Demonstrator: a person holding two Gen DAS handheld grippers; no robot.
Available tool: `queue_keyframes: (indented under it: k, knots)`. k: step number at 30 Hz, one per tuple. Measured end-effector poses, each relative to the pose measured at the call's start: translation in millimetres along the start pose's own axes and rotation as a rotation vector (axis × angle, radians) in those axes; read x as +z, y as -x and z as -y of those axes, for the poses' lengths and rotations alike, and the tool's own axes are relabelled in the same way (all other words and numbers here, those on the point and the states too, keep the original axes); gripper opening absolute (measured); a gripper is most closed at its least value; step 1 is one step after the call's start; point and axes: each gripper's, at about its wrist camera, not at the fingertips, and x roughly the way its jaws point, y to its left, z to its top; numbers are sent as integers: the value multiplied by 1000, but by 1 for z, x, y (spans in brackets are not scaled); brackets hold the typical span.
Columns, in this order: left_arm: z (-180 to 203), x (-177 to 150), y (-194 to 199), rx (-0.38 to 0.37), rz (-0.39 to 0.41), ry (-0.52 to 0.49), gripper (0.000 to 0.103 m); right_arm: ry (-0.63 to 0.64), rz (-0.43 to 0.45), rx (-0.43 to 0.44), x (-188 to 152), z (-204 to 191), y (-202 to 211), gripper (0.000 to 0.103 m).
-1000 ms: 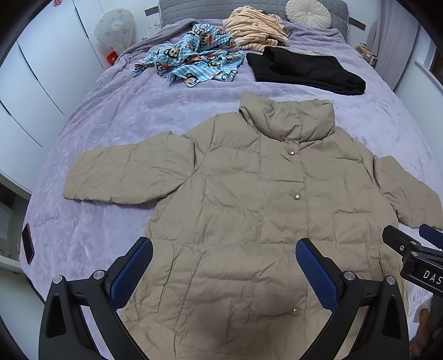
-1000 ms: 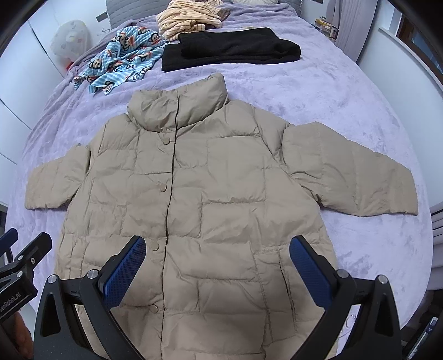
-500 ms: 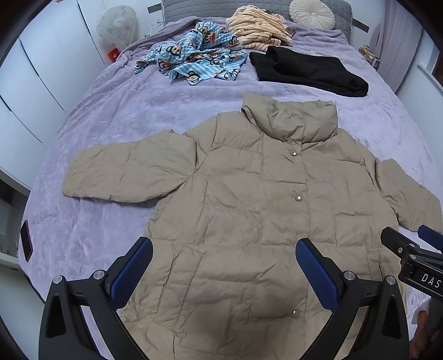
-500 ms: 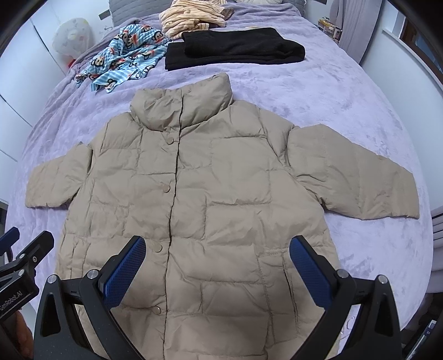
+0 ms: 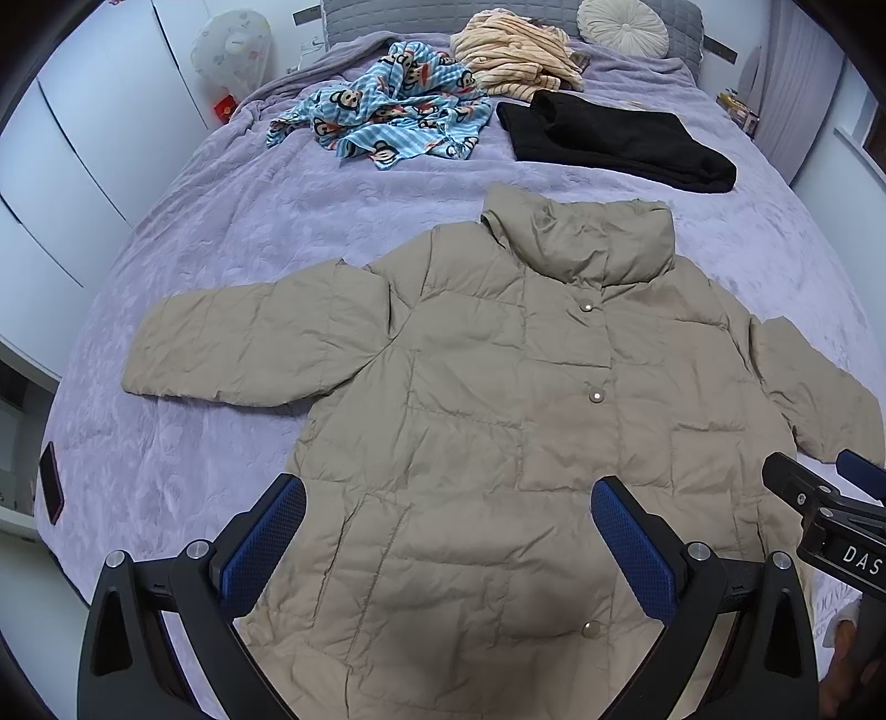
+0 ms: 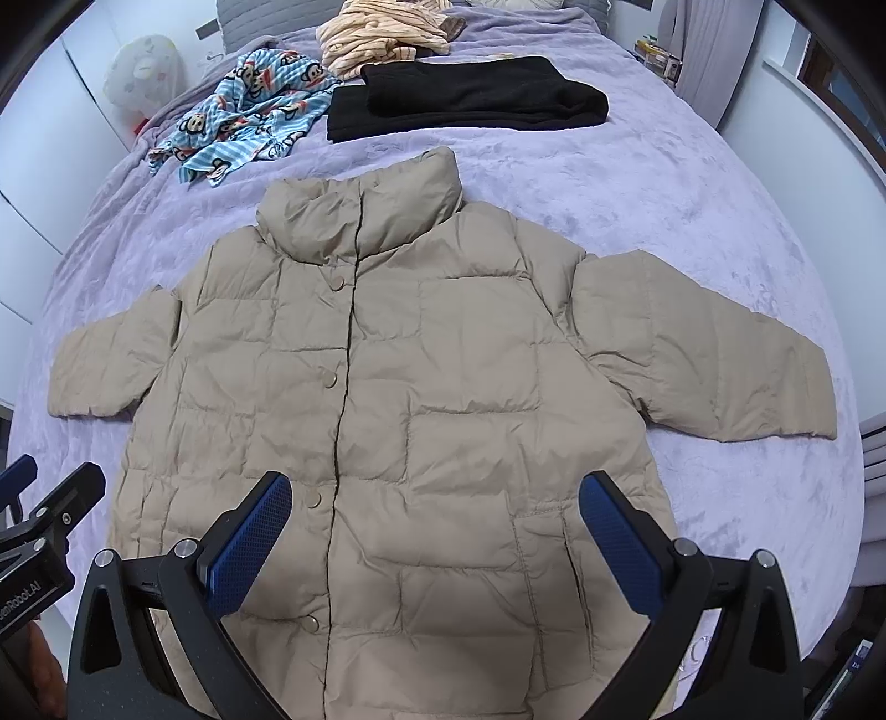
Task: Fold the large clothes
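Note:
A beige puffer jacket lies flat and buttoned on the purple bed, collar away from me, both sleeves spread sideways. My left gripper hovers open over the jacket's lower left part, nothing between its blue pads. Over the lower right part my right gripper is open too, and empty. Each gripper shows at the edge of the other's view: the right gripper and the left gripper.
Toward the headboard lie a blue monkey-print garment, a striped cream garment and a folded black garment. A round cushion rests at the headboard. White wardrobes flank the left side. A phone sits at the bed's left edge.
Both views have shifted slightly, so the jacket sits a little lower in the frames and more of the far bed shows. The grippers stay open and the jacket has not moved.

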Motion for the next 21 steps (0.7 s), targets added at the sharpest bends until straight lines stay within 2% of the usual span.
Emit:
queue_keyframes:
  k: [21]
  knots:
    - [-1,1,-1,1,1,0,103,2,1,3,0,-2,1,103]
